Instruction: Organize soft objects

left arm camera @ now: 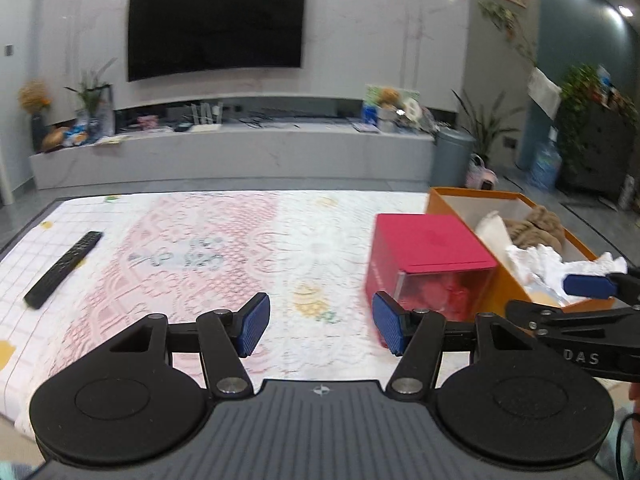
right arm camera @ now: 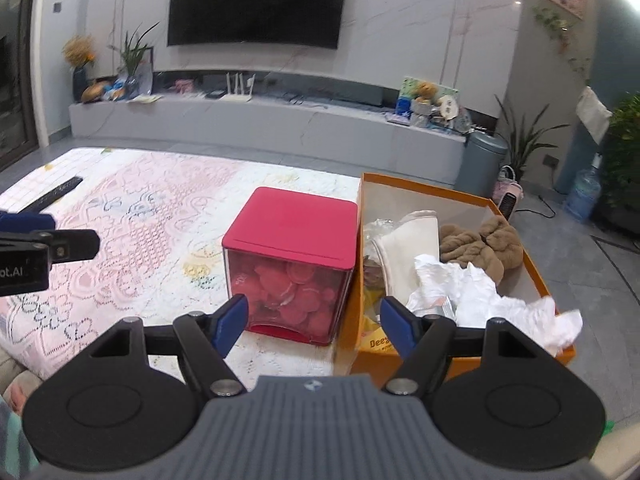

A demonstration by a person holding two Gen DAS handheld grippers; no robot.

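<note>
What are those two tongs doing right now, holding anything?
Left tongs: open, holding nothing.
Right tongs: open, holding nothing.

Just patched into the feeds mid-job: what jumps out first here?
The red box with its clear front, on the lace-covered table, sits against the open orange box to its right. That box holds a brown plush, a cream cloth and crumpled white paper. Both grippers, left and right, are open and empty.
</note>
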